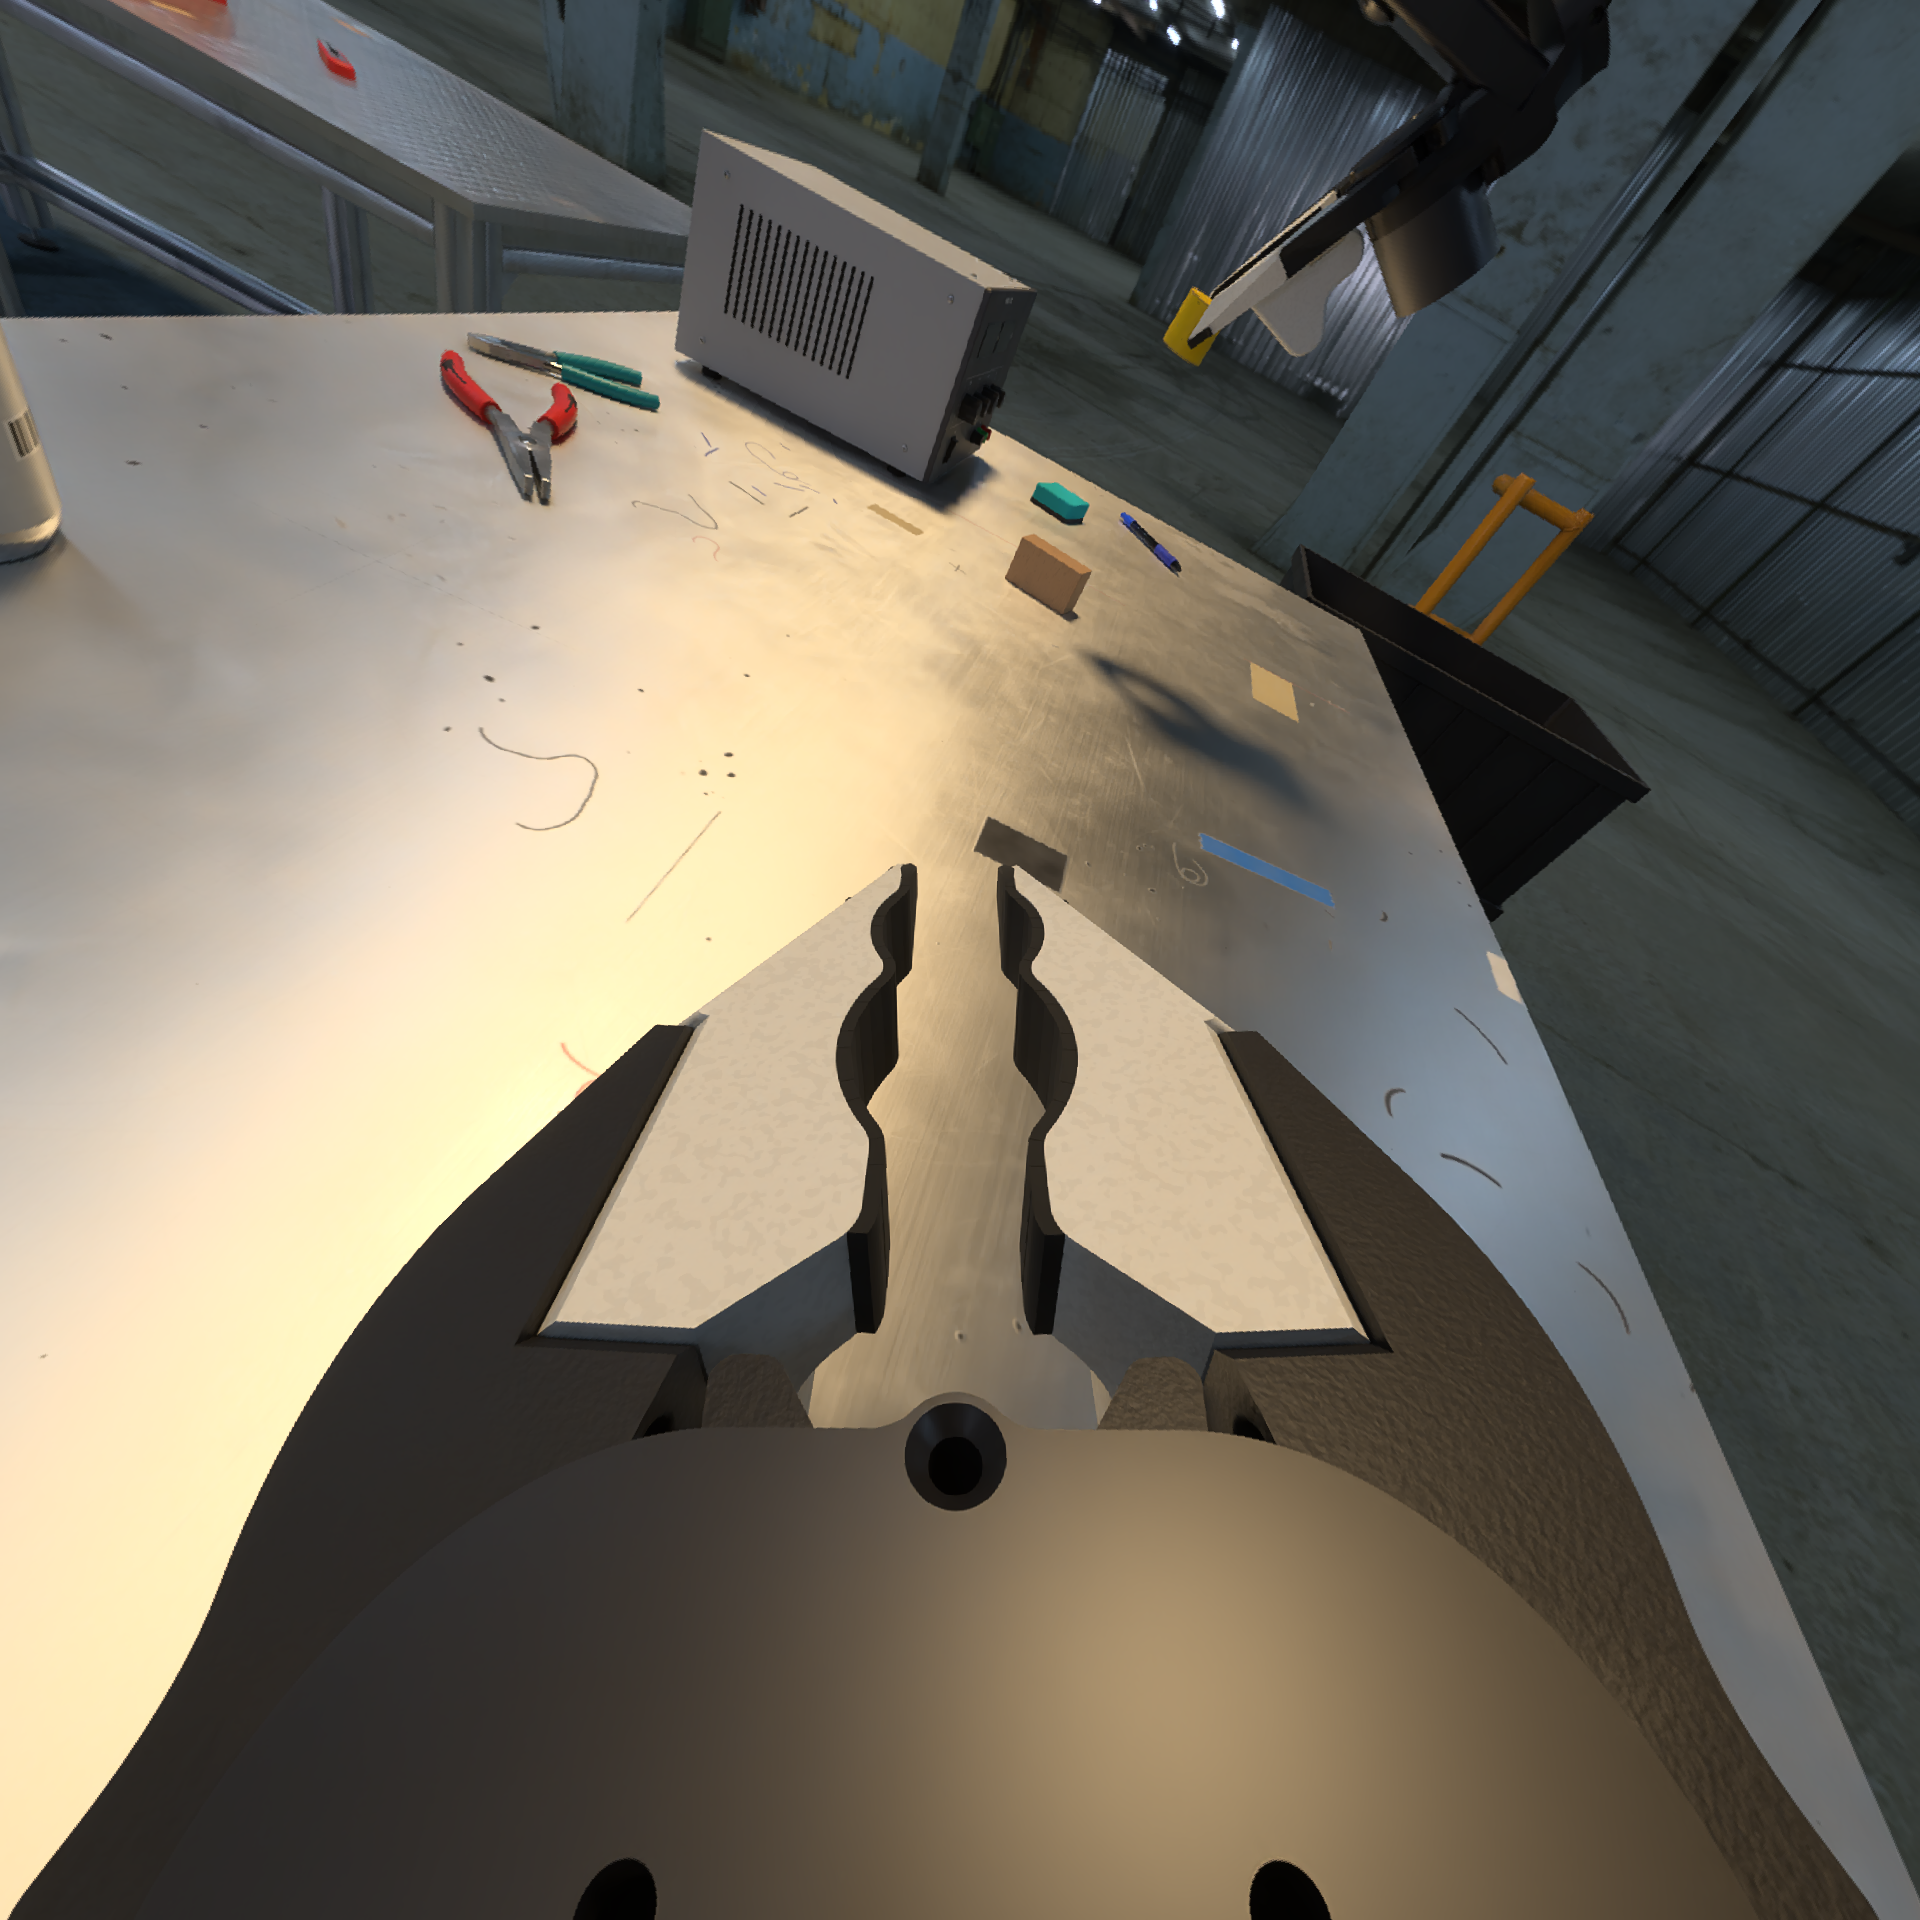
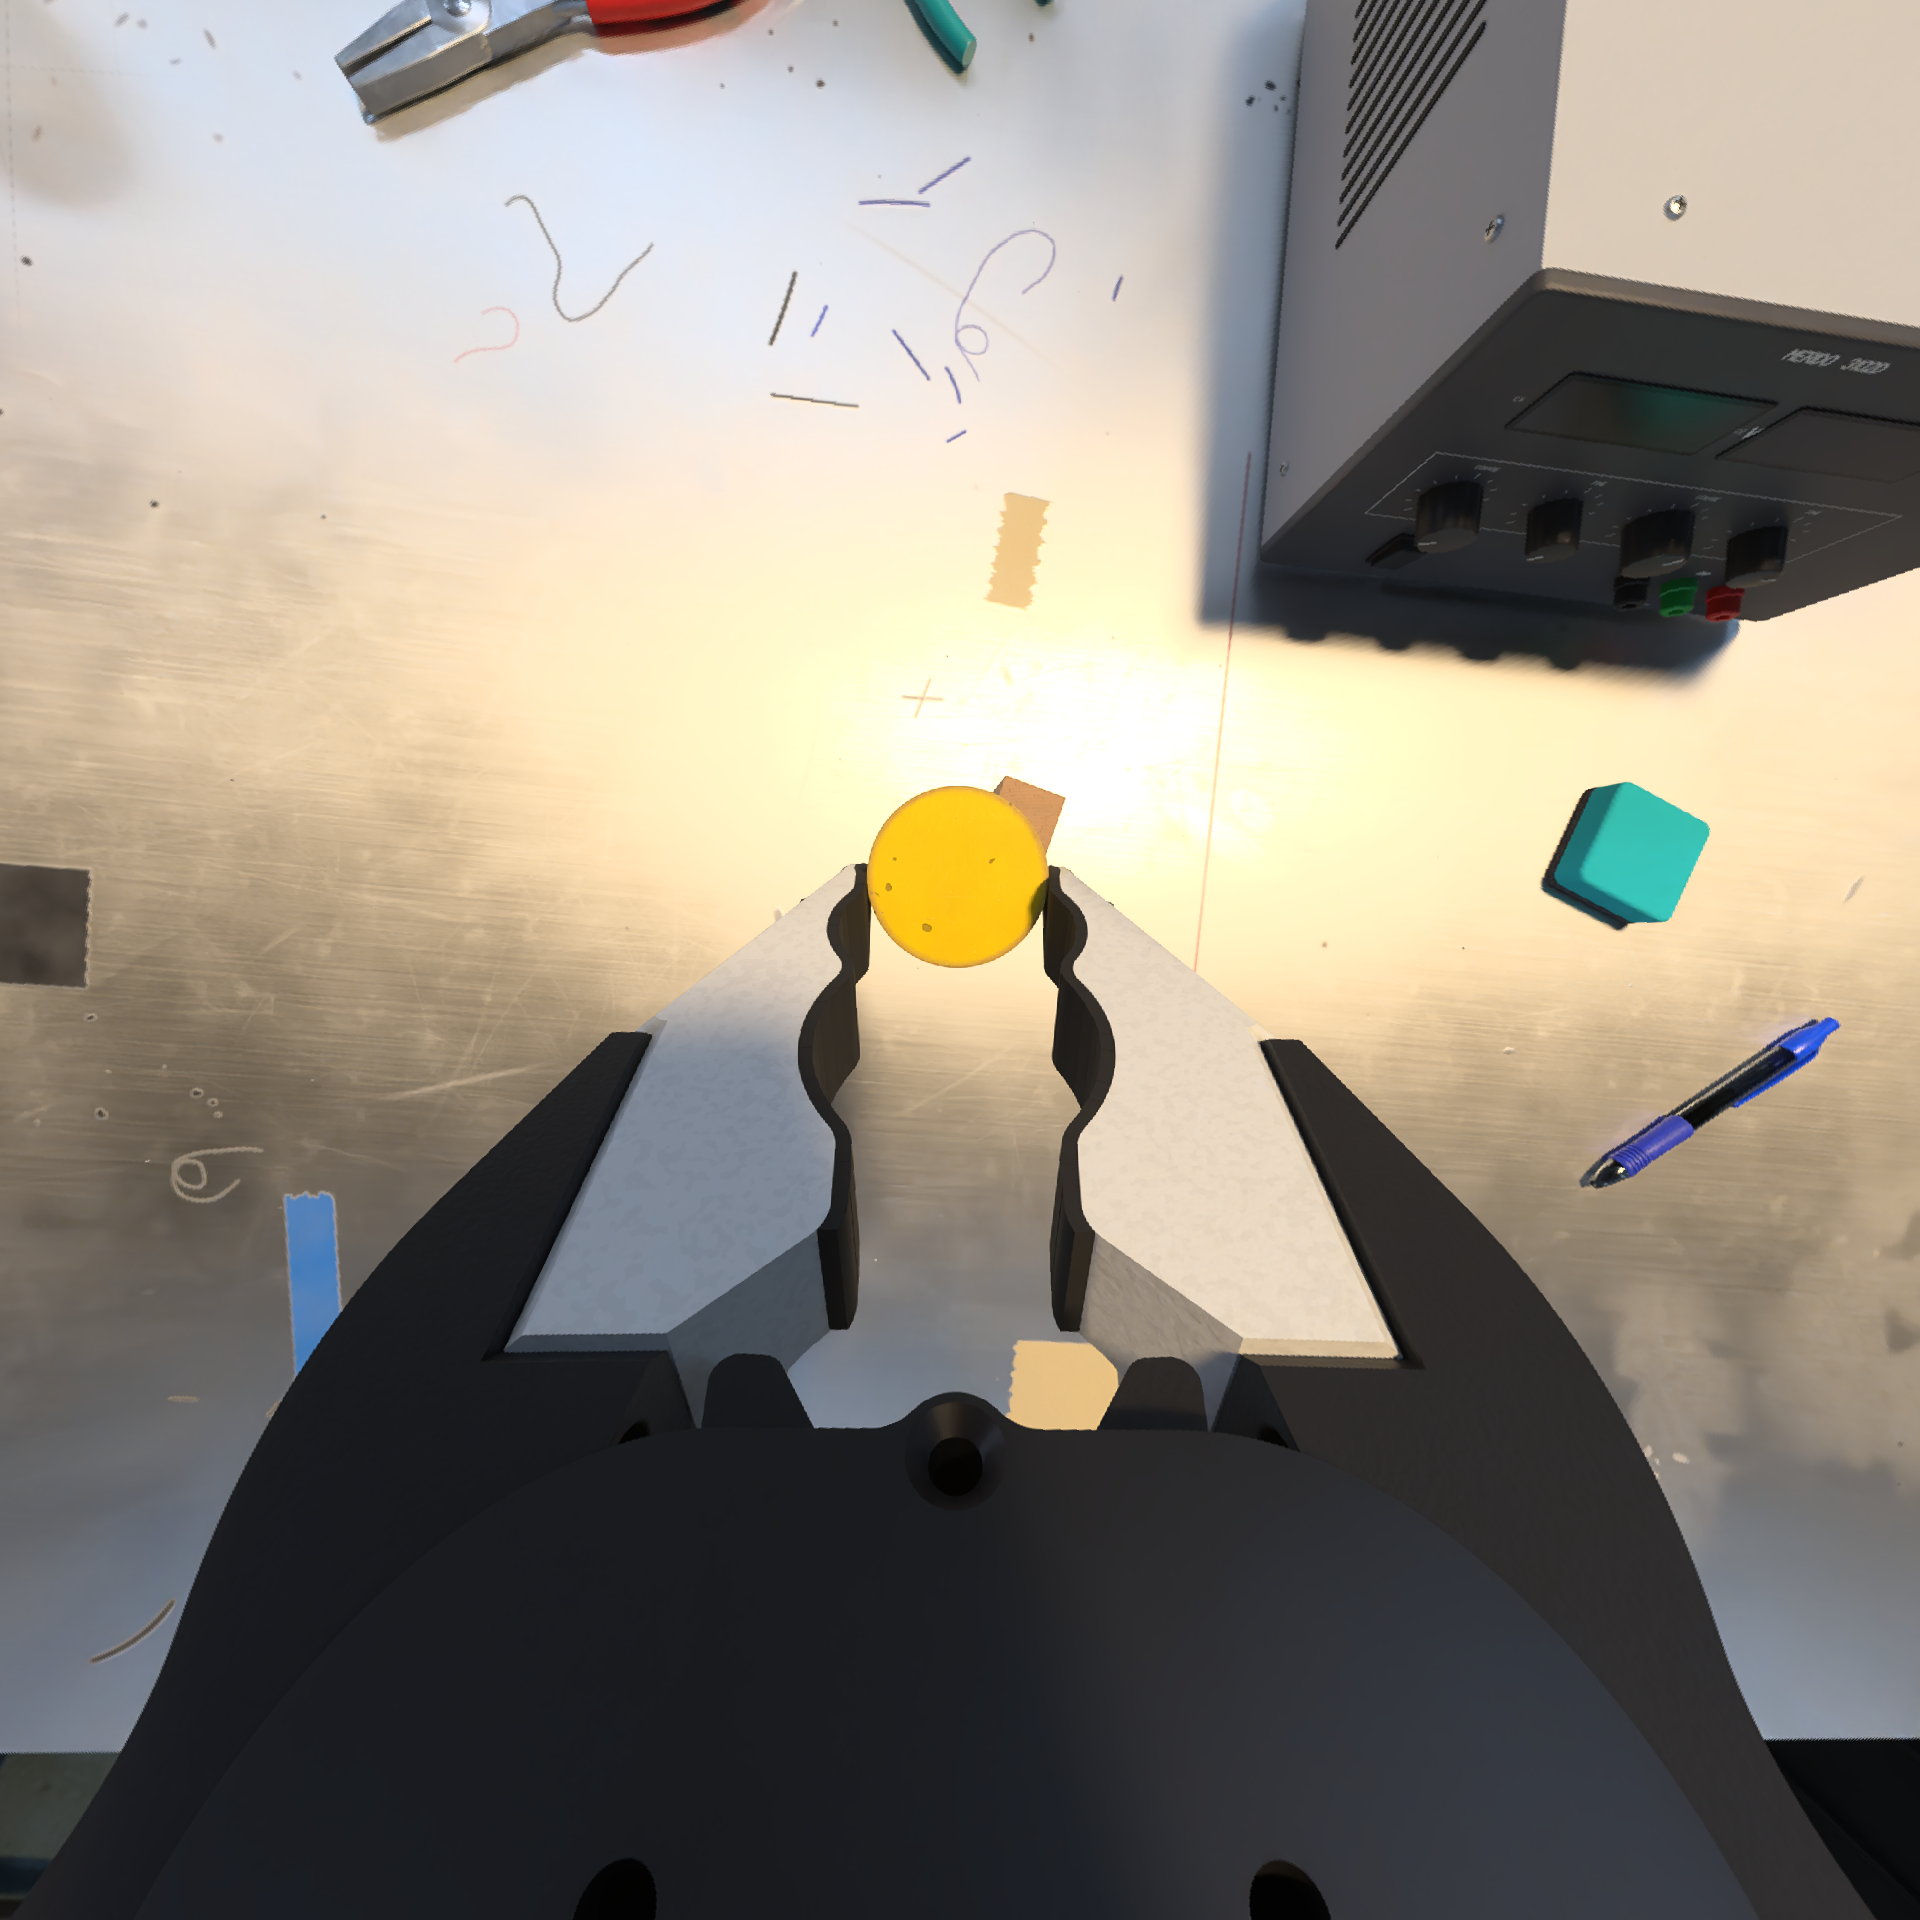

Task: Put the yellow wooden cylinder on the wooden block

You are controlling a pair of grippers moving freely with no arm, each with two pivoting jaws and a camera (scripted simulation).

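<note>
- The bench [image 1: 312, 727] is your stage, scuffed metal carrying all of it, and nothing on it has been stacked yet.
- The grey power supply box [image 2: 1558, 260] sits far right of your drop zone, well apart from the work.
- Your right hand-held gripper [image 2: 957, 883] looks straight down from high above the bench, fingertips clamped on the cylinder.
- Your left hand-held gripper [image 1: 956, 883] sits low over the bench, holding nothing, with only a narrow gap between its fingers.
- The wooden block [image 2: 1034, 808] lies flat below, peeking out just behind the cylinder, so you look nearly lined up.
- The yellow wooden cylinder [image 2: 957, 876] is lifted, end-on to you: pickup done. I'd say descent and release remain.
</note>
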